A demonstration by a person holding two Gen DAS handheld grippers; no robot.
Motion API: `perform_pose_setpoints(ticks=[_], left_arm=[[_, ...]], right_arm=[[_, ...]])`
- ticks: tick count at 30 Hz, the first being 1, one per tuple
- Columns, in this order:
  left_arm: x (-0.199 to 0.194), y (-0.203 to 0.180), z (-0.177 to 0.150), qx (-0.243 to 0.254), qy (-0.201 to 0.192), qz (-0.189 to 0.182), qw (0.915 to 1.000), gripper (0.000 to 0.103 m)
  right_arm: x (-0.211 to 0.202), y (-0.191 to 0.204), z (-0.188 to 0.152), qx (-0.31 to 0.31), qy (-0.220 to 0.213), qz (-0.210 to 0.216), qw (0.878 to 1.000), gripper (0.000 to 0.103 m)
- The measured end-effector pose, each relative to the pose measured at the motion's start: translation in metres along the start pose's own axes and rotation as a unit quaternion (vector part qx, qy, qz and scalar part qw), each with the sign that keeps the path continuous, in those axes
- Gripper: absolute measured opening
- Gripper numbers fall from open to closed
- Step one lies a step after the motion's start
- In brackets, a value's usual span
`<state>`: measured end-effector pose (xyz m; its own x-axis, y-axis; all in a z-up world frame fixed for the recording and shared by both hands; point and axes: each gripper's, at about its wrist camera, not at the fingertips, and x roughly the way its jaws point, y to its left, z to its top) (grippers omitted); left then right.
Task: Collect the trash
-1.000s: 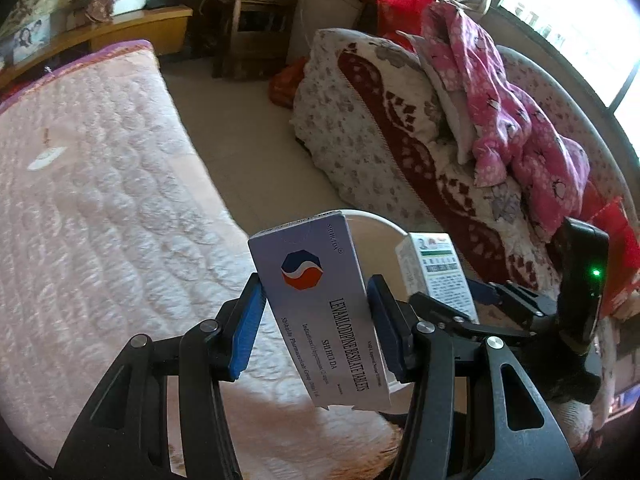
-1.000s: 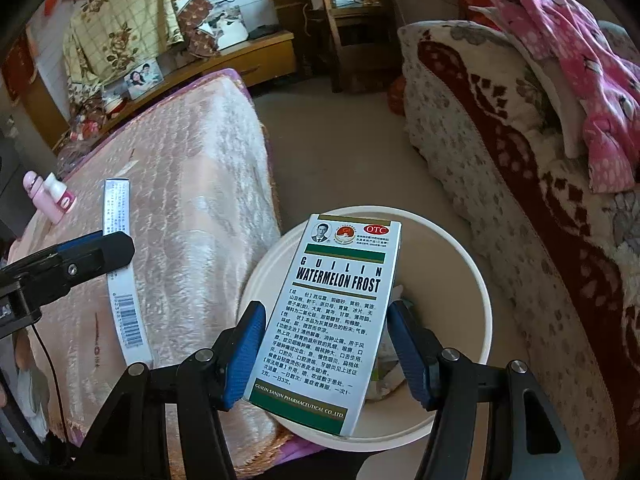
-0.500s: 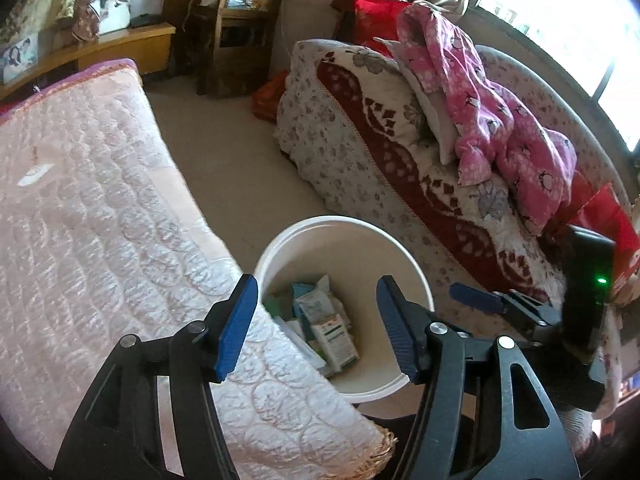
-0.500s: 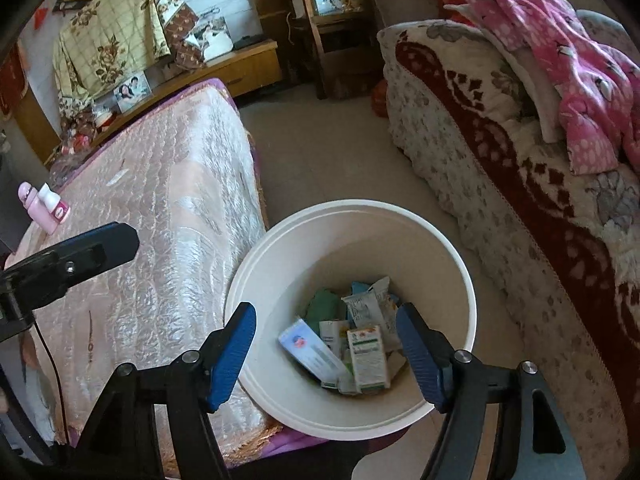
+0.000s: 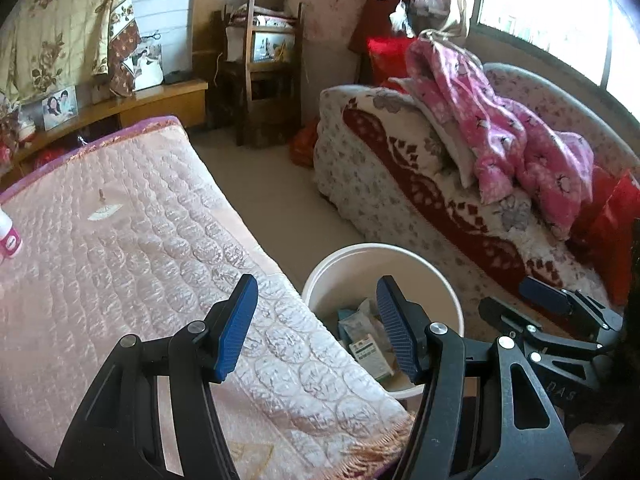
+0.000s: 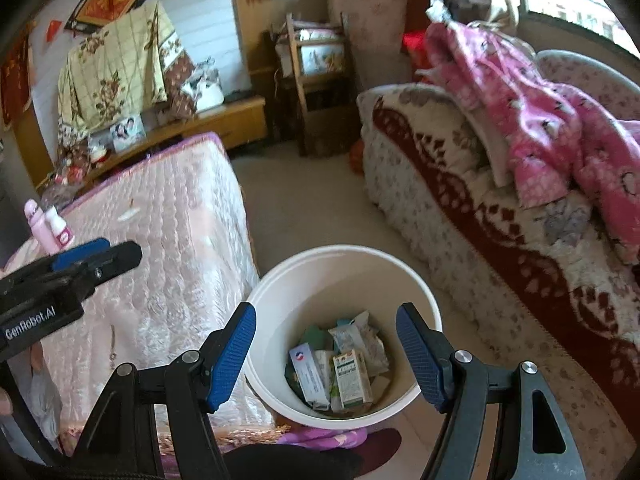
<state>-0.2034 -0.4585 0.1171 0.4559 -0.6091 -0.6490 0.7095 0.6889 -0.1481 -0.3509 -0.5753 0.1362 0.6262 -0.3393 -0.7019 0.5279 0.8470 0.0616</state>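
Note:
A white round bin (image 6: pixel 344 256) stands on the floor between the pink quilted table and the sofa; it also shows in the left wrist view (image 5: pixel 380 252). Inside lie several medicine boxes and wrappers, among them a white-and-blue box (image 6: pixel 308 376) and a green-and-white box (image 6: pixel 351 376). My right gripper (image 6: pixel 326 356) is open and empty above the bin. My left gripper (image 5: pixel 316 328) is open and empty over the table's corner beside the bin. The right gripper shows at the right of the left wrist view (image 5: pixel 548 304).
The pink quilted table cover (image 5: pixel 120 248) fills the left. Pink bottles (image 6: pixel 48 228) stand at its far left edge. A patterned sofa (image 5: pixel 420 184) with a pink blanket (image 5: pixel 500 128) lies on the right. A wooden chair (image 5: pixel 264 80) and low cabinet stand at the back.
Both grippers have opened and let go of their boxes, which now lie in the bin. Both grippers have since lifted and tilted up, showing more of the room.

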Motion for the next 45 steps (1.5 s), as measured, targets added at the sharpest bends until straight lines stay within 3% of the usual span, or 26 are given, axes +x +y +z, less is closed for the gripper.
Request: perform_pose_setpoints(ticks=[10, 16, 27, 45], left_arm=[[-0.053, -0.011, -0.006, 0.018, -0.055, -0.003, 0.9983, 0.061], [-0.078, -0.014, -0.01, 0.026, -0.086, 0.005, 0.996, 0.061], [-0.101, -0.013, -0.012, 0.028, -0.114, 0.017, 0.9929, 0.061], [-0.106, -0.009, -0.015, 0.023, -0.12, 0.027, 0.9921, 0.061]], right_arm=[[-0.061, 0.014, 0.0, -0.002, -0.071, -0.02, 0.997, 0.071], [-0.087, 0.023, 0.002, -0.004, -0.101, -0.018, 0.995, 0.078], [-0.111, 0.035, 0.003, -0.009, -0.13, -0.014, 0.991, 0.082], [-0.115, 0.046, 0.004, -0.017, -0.134, -0.014, 0.991, 0.082]])
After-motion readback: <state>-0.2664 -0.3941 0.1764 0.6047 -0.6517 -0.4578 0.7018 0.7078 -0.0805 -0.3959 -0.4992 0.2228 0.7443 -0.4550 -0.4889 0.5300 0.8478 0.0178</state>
